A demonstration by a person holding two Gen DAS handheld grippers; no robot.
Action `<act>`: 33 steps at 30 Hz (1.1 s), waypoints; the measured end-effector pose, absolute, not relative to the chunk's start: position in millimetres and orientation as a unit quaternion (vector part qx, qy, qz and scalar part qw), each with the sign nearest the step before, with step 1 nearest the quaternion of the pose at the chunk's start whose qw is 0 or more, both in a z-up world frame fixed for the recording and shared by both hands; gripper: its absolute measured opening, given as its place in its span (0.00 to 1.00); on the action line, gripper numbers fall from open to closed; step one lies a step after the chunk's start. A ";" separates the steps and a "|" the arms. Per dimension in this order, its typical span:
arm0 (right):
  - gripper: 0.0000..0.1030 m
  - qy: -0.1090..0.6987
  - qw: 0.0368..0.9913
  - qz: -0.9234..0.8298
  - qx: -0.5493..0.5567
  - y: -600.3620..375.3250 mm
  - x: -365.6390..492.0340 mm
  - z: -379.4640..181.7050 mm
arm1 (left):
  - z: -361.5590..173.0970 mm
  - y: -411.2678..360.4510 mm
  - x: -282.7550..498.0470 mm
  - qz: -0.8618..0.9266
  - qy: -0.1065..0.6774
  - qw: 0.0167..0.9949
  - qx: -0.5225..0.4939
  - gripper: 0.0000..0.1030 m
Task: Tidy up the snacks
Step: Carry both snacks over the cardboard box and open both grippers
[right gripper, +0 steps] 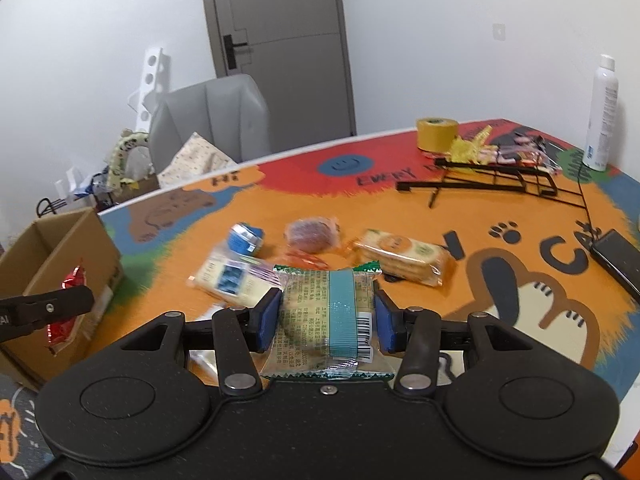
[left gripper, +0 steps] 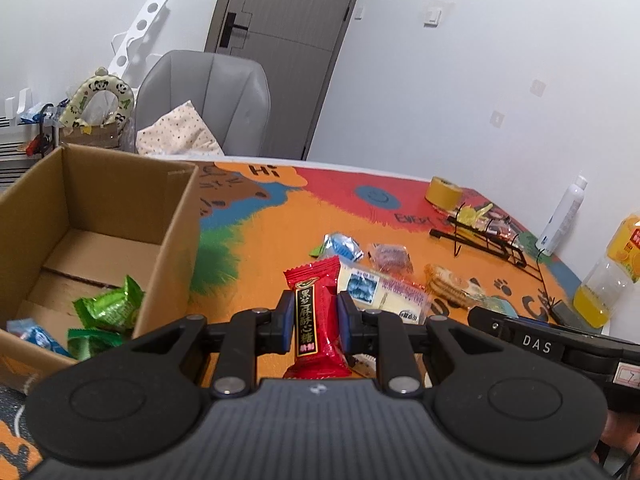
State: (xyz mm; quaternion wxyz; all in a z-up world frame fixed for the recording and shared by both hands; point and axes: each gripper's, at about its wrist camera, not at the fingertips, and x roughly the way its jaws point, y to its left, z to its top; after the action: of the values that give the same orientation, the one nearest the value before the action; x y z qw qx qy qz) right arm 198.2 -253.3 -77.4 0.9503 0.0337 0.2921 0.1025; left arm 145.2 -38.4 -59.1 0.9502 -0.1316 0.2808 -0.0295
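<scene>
My left gripper [left gripper: 314,316] is shut on a red candy packet [left gripper: 316,312], held above the table just right of the open cardboard box [left gripper: 176,216]. The box holds green packets [left gripper: 108,308] and a blue one [left gripper: 34,336]. In the right wrist view the left gripper [right gripper: 48,308] and its red packet [right gripper: 74,280] sit in front of the box [right gripper: 64,248]. My right gripper [right gripper: 326,316] is shut on a green-edged clear biscuit packet [right gripper: 326,316], above the table. Loose snacks lie ahead: a white-blue packet [right gripper: 230,280], a blue candy [right gripper: 244,238], a purple-brown snack [right gripper: 312,234], a cracker pack [right gripper: 404,254].
A colourful mat [right gripper: 500,280] covers the table. A black wire rack [right gripper: 492,178] with snacks, a yellow tape roll [right gripper: 435,134], a white spray bottle [right gripper: 602,116] and a black device [right gripper: 618,258] are at the right. A juice bottle [left gripper: 608,272] stands far right. A grey chair [left gripper: 208,100] is behind.
</scene>
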 end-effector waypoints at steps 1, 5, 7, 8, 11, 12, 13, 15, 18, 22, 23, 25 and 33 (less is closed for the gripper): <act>0.45 0.290 0.951 0.105 0.033 -251.2 197.3 -75.8 | -57.4 -37.1 143.9 -0.029 0.279 0.951 -0.132 0.21; 0.45 0.288 0.949 0.123 0.044 -244.5 193.7 -70.1 | -52.0 -31.4 138.2 -0.027 0.271 0.953 -0.132 0.21; 0.45 0.285 0.949 0.128 0.041 -239.7 192.0 -66.6 | -50.1 -28.6 136.2 -0.025 0.269 0.954 -0.132 0.21; 0.45 0.285 0.949 0.131 0.043 -238.1 190.9 -65.1 | -48.8 -27.0 135.2 -0.023 0.267 0.954 -0.132 0.21; 0.45 0.280 0.949 0.140 0.040 -231.0 188.0 -59.6 | -44.9 -22.0 131.5 -0.021 0.261 0.956 -0.133 0.21; 0.45 0.278 0.949 0.143 0.040 -228.6 187.5 -57.8 | -43.2 -20.2 130.5 -0.020 0.259 0.957 -0.133 0.21; 0.45 0.277 0.949 0.146 0.039 -226.1 187.0 -55.9 | -41.7 -18.5 129.6 -0.019 0.257 0.957 -0.134 0.21; 0.45 0.273 0.949 0.152 0.038 -221.0 185.1 -52.4 | -37.8 -14.3 127.2 -0.016 0.251 0.958 -0.135 0.21; 0.45 0.268 0.949 0.161 0.036 -213.1 183.2 -47.5 | -32.7 -7.2 123.6 -0.011 0.243 0.960 -0.136 0.21; 0.45 0.265 0.948 0.176 0.034 -202.3 181.8 -43.5 | -28.8 3.0 119.9 -0.002 0.236 0.962 -0.139 0.21; 0.45 0.264 0.947 0.179 0.033 -199.5 181.4 -42.8 | -28.2 6.0 118.8 0.000 0.235 0.962 -0.141 0.21; 0.45 0.262 0.947 0.185 0.032 -193.2 180.7 -42.3 | -27.3 12.6 116.7 0.006 0.232 0.962 -0.143 0.21; 0.45 0.261 0.941 0.211 0.032 -169.5 180.2 -41.0 | -26.4 40.5 111.6 0.036 0.227 0.962 -0.149 0.21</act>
State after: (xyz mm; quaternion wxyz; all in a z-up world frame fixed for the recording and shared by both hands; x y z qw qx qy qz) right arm 180.2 -169.5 -41.0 0.9414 0.0319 0.2611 0.2113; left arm 111.6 40.5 -26.4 0.9619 -0.1489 0.2267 0.0355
